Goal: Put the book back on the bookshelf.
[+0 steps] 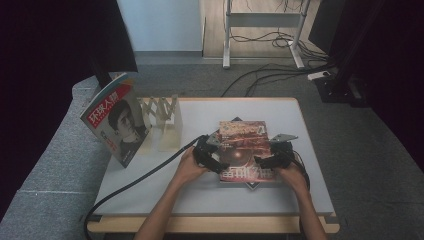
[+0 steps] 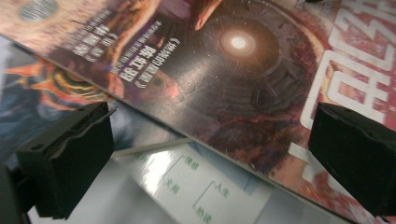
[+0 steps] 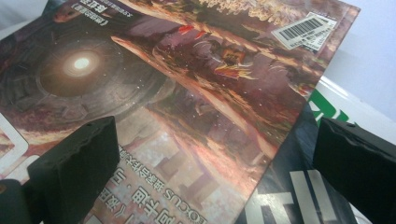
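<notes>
Centre of the frame, the red magazine [image 1: 245, 150] lies flat on the counter [image 1: 300, 120], topmost of a small pile, another dark one [image 3: 289, 196] poking out beneath. Large white Chinese characters run along its near edge; a barcode sticker [image 3: 304, 30] sits at one corner, and "LOCUS" reads upside down in the right gripper view. Left gripper [image 1: 212, 159] and right gripper [image 1: 266, 161] flank it, both sets of jaws spread wide, grasping nothing. Upper left, one portrait magazine [image 1: 116, 117] leans against a wooden rack [image 1: 162, 117].
</notes>
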Motion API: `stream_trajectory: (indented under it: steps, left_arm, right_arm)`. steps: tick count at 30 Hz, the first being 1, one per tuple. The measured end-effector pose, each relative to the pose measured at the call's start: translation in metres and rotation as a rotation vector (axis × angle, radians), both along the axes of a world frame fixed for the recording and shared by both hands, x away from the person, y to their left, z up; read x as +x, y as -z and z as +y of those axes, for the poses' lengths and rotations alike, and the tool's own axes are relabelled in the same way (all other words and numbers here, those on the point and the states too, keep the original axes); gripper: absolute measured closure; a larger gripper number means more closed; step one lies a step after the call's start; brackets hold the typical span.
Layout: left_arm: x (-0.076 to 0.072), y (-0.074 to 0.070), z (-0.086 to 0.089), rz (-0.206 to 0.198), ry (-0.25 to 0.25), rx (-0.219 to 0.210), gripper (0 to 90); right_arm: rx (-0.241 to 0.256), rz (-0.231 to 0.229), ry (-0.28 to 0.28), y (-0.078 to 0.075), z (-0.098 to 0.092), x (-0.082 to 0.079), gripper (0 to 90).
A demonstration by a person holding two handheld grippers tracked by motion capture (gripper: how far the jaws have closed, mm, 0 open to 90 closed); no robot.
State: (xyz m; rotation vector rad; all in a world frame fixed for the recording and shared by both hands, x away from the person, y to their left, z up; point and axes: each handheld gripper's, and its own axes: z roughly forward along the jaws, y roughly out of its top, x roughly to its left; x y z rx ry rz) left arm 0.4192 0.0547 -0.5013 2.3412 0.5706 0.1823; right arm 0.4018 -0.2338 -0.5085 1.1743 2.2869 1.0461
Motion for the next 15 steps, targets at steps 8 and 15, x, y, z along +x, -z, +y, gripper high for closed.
stream_trajectory:
  steps: [8, 15]
  left_arm:
    - [0.001, 0.004, -0.005, 0.011, -0.014, -0.031, 0.0]
    - [-0.004, 0.005, -0.012, 0.015, -0.009, -0.036, 0.0]
  right_arm:
    - [0.055, 0.021, -0.024, 0.004, 0.004, 0.003, 0.6]
    - [0.05, 0.021, -0.008, 0.004, 0.008, 0.002, 0.0]
